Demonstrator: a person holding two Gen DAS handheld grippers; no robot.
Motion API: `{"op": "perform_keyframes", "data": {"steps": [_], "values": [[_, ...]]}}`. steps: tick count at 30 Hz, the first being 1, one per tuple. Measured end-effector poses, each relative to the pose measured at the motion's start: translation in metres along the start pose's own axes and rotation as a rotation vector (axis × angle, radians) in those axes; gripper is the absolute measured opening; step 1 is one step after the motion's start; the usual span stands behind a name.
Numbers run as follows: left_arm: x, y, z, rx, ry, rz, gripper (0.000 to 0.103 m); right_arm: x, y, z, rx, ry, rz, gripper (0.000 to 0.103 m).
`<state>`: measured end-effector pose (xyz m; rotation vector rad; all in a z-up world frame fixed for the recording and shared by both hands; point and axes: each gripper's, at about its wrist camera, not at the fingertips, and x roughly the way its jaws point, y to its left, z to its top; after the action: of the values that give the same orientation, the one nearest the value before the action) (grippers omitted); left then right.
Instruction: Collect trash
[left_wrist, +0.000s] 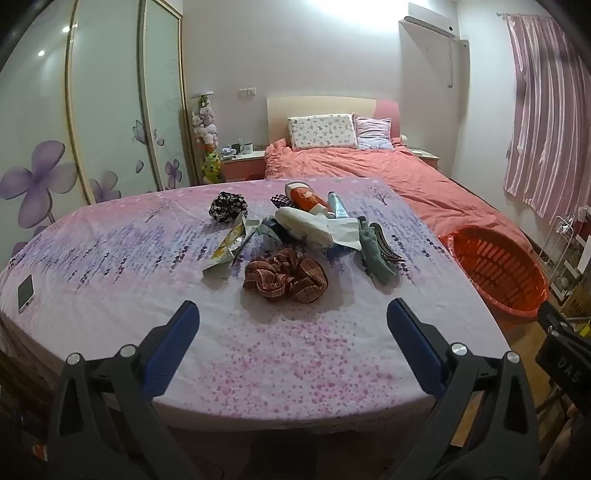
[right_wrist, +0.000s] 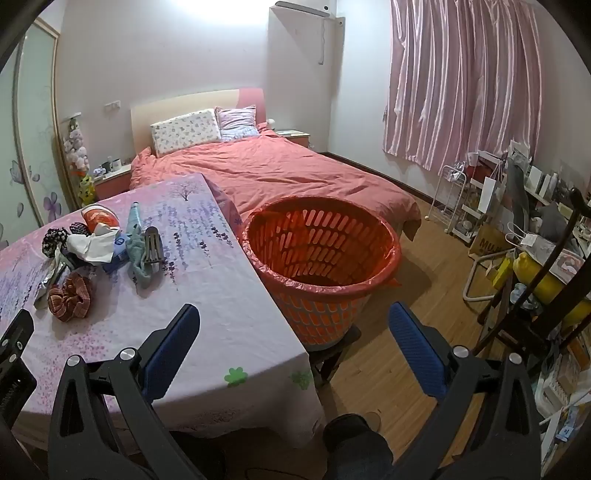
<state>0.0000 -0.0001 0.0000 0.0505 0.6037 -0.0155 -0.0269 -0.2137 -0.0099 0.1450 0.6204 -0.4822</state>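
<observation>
A heap of odds and ends lies mid-table on the purple flowered cloth (left_wrist: 295, 369): a yellow and silver snack wrapper (left_wrist: 227, 249), crumpled white paper (left_wrist: 317, 225), an orange and white pouch (left_wrist: 306, 199) and a pale blue tube (left_wrist: 338, 206). My left gripper (left_wrist: 291, 314) hovers open over the near side of the table, just short of a brown plaid scrunchie (left_wrist: 284, 280), and holds nothing. My right gripper (right_wrist: 294, 314) is open and empty above the table's right edge, facing an orange slotted basket (right_wrist: 321, 290) lined with a red bag. The heap (right_wrist: 92, 243) lies to its left.
A black and white scrunchie (left_wrist: 227, 206), a green cloth (left_wrist: 376, 258) with a hair claw (left_wrist: 388, 251) and a phone (left_wrist: 26, 293) also lie on the table. A pink bed (right_wrist: 277, 173) stands behind. Shelves and a chair (right_wrist: 535, 266) crowd the right side.
</observation>
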Motion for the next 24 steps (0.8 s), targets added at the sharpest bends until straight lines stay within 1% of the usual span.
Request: {"op": "perform_keyframes", "data": {"steps": [24], "values": [[-0.0002, -0.0002, 0.0000, -0.001, 0.000, 0.002, 0.099, -0.0014, 0.0005, 0.0006, 0.000, -0.008, 0.000, 0.101]]}}
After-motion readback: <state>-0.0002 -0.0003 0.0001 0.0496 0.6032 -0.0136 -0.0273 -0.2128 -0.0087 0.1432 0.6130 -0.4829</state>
